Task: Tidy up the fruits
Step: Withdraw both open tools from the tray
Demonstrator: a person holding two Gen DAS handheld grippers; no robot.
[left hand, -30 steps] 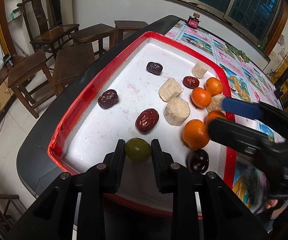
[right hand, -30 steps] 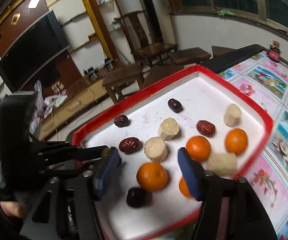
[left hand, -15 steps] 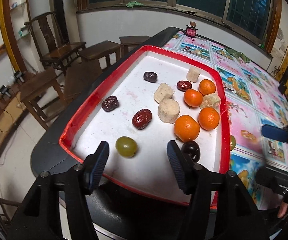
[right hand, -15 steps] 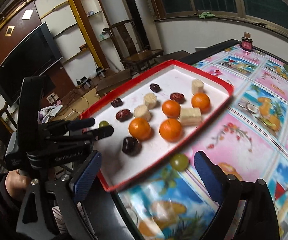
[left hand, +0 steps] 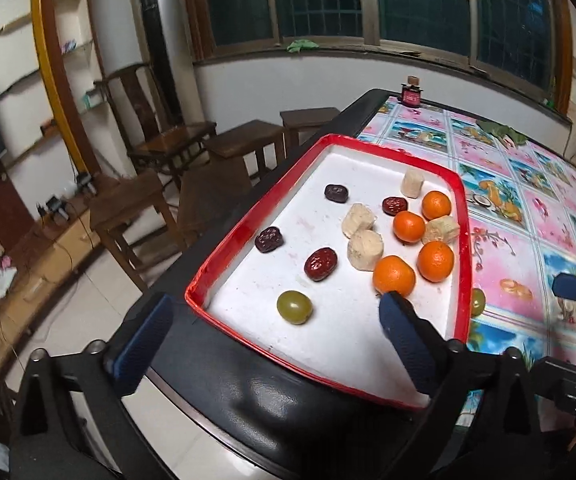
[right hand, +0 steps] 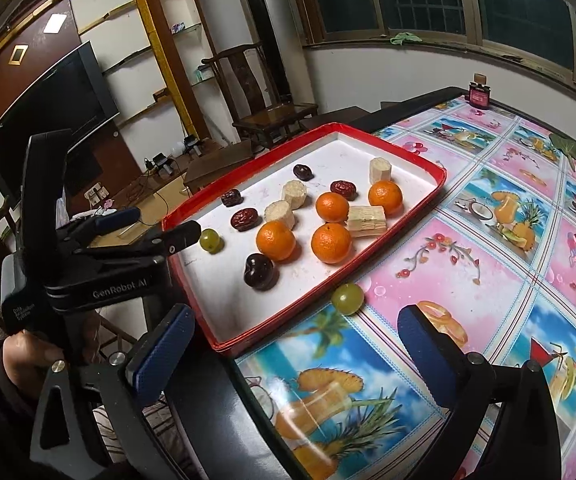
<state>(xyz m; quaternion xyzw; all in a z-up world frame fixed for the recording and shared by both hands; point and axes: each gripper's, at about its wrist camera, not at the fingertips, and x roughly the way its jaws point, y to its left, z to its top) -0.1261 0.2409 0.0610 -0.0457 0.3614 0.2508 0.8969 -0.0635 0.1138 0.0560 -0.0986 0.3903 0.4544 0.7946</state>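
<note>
Released, round glossy grape [left hand: 294,307] lies in red-rimmed tray [left hand: 224,249].

We see a red-rimmed white tray [right hand: 428,194] holding four oranges [right hand: 275,240], and one round green grape [right hand: 347,298] on the patterned tablecloth just outside it. Our right gripper [right hand: 294,338], blue-padded, has just been opening, with nothing between its jaws.

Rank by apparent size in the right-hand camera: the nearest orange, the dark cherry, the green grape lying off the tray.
1. Round orange, largest.
2. Dark glossy cherry.
3. Pale green grape on the tablecloth, slightly smaller than the cherry, though nearer the camera.
</note>
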